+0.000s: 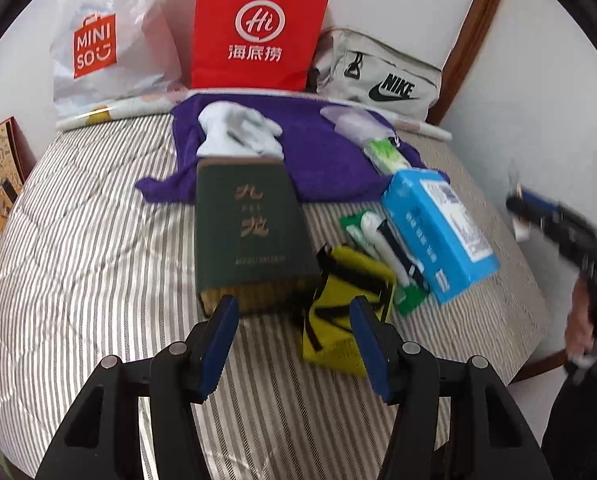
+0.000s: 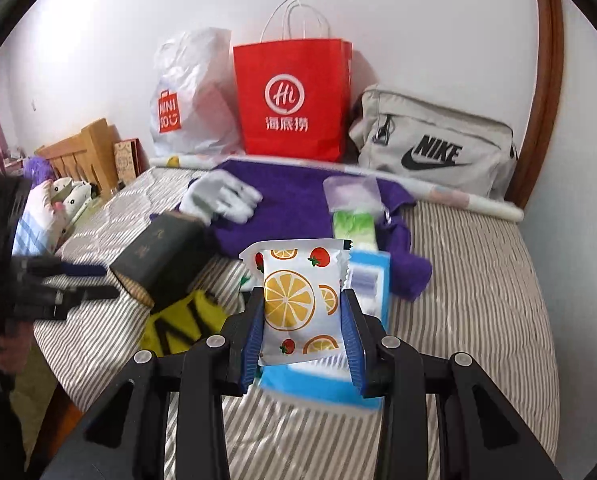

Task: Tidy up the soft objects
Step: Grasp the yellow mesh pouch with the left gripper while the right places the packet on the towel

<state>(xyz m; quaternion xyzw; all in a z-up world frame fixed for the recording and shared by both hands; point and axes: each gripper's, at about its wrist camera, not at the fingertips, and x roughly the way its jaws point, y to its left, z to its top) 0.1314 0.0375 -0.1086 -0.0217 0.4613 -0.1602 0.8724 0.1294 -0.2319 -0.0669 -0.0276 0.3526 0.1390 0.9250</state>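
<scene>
While left gripper [image 1: 294, 316] gapes empty, right gripper [image 2: 304, 320] clamps fruit-print packet [image 2: 298, 300] between pads.

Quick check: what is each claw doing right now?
Left claw: open, holding nothing.
Right claw: shut on the fruit-print packet.

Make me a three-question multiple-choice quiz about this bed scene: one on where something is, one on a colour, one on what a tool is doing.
1. Where do the white gloves lie?
A. on the purple towel
B. inside the red bag
C. on the floor

2. What colour is the tissue box?
A. green
B. blue
C. red

3. What is the right gripper doing?
A. hanging empty
B. pinching the towel
C. holding a fruit-print packet

Answers:
1. A, they rest on the purple cloth near the bags.
2. B, its wrapper is bright blue.
3. C, its jaws press both sides of the packet.
</scene>
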